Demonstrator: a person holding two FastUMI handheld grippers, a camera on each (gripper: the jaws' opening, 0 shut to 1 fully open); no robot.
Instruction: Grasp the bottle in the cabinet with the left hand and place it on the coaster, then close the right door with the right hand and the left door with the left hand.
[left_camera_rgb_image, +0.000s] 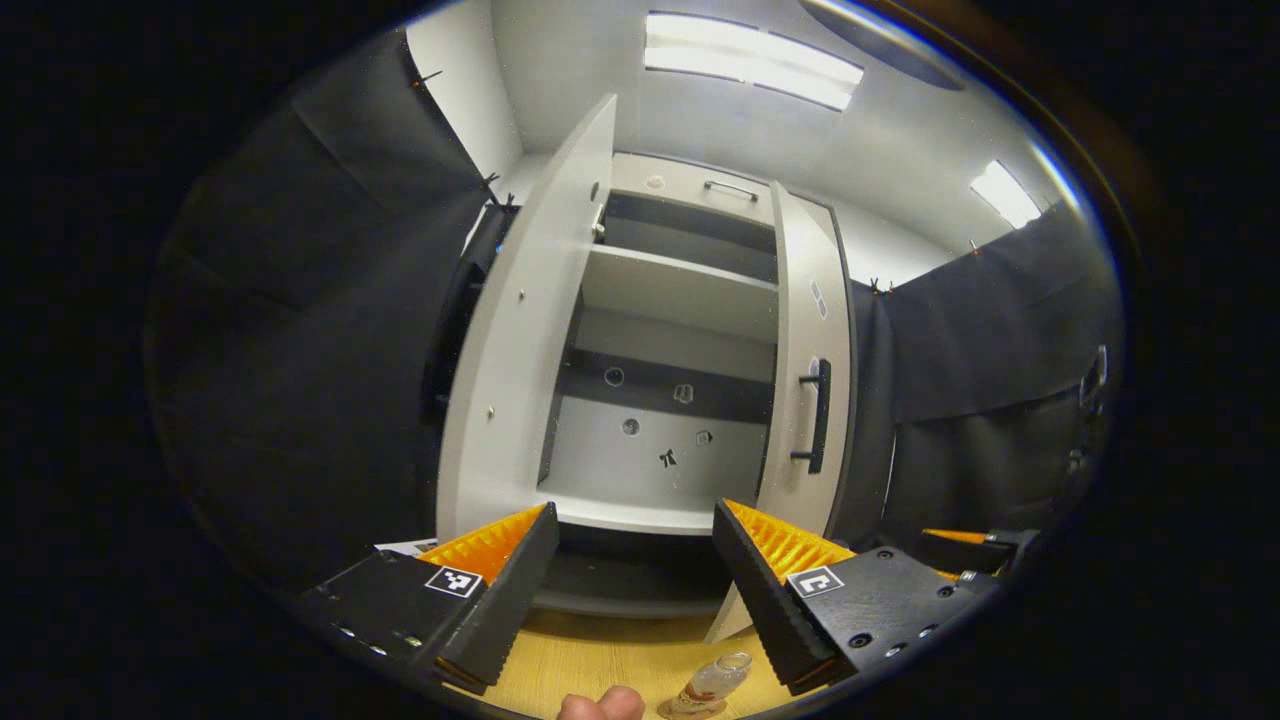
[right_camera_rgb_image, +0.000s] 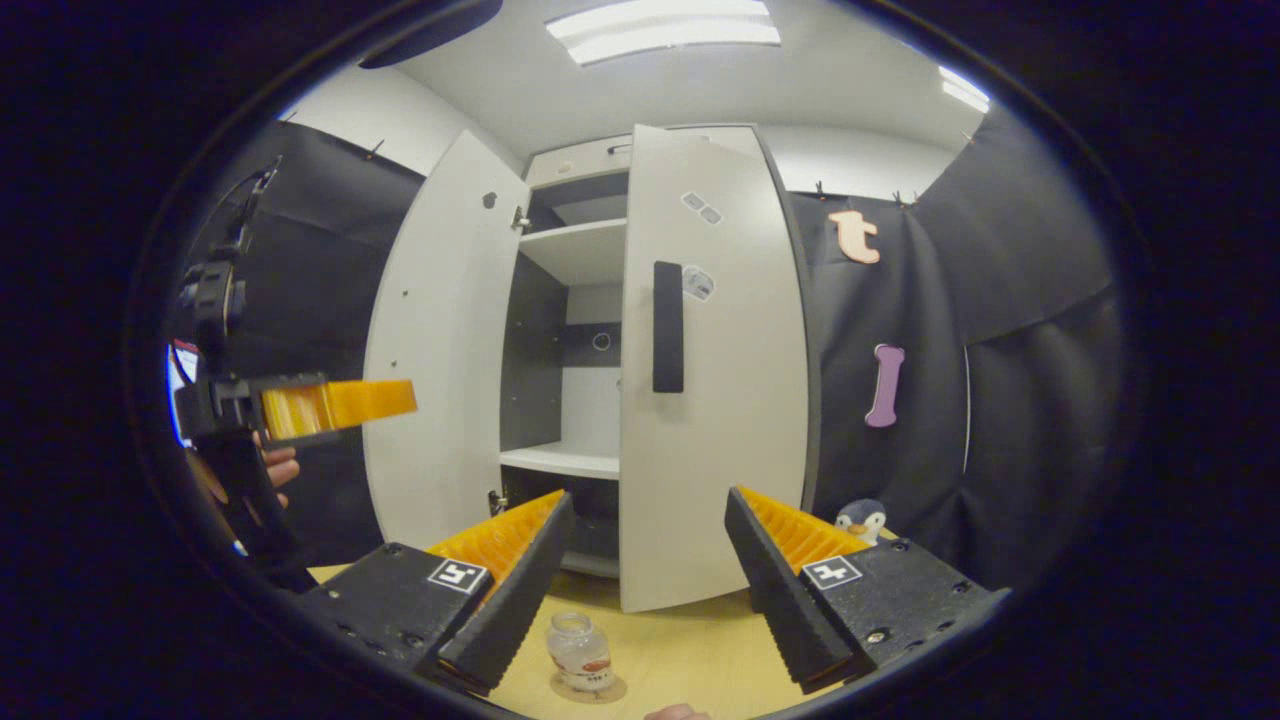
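Note:
A small clear bottle (right_camera_rgb_image: 579, 648) stands upright on a round coaster (right_camera_rgb_image: 610, 691) on the wooden table, in front of the white cabinet (right_camera_rgb_image: 575, 460). In the left gripper view the bottle (left_camera_rgb_image: 716, 680) shows below my fingers. The cabinet's left door (right_camera_rgb_image: 440, 340) is swung wide open. Its right door (right_camera_rgb_image: 715, 400), with a black handle (right_camera_rgb_image: 668, 325), stands partly open. My left gripper (left_camera_rgb_image: 635, 515) is open and empty, facing the cabinet's inside. My right gripper (right_camera_rgb_image: 650, 500) is open and empty, a short way in front of the right door. The left gripper (right_camera_rgb_image: 340, 405) hangs by the left door.
The cabinet's shelves (left_camera_rgb_image: 680, 290) are bare. A small penguin toy (right_camera_rgb_image: 861, 520) sits on the table at the right, by the black cloth wall. The right gripper (left_camera_rgb_image: 975, 548) shows at the right edge of the left gripper view. A fingertip (left_camera_rgb_image: 600, 705) shows at the bottom.

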